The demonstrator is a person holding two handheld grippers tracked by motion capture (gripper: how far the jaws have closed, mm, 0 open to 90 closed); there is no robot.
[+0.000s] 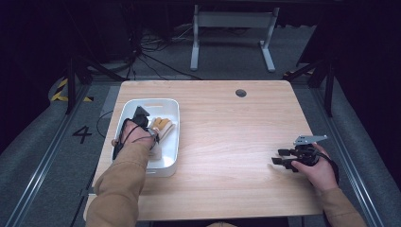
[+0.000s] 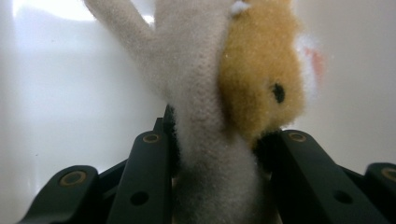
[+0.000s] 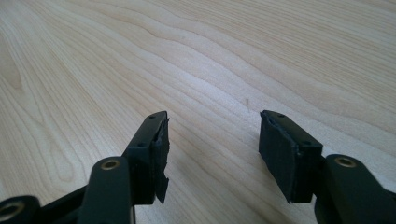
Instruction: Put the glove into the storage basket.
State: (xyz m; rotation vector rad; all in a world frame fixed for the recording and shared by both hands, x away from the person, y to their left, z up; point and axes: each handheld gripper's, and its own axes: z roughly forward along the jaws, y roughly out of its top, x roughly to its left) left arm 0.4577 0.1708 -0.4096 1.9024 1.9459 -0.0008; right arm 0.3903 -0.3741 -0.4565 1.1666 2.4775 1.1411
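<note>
Plush toy (image 2: 205, 121) looks soft, light; left fingers (image 2: 149, 163) squeeze its narrow white body. Right fingers (image 3: 154, 154) stand open, empty, over the surface (image 3: 233, 56).

Numeral "4" (image 1: 82, 134) painted dark on grey floor left of table (image 1: 227, 142); yellow-black hazard stripes (image 1: 64, 92) on floor beyond it; no other readable text
</note>
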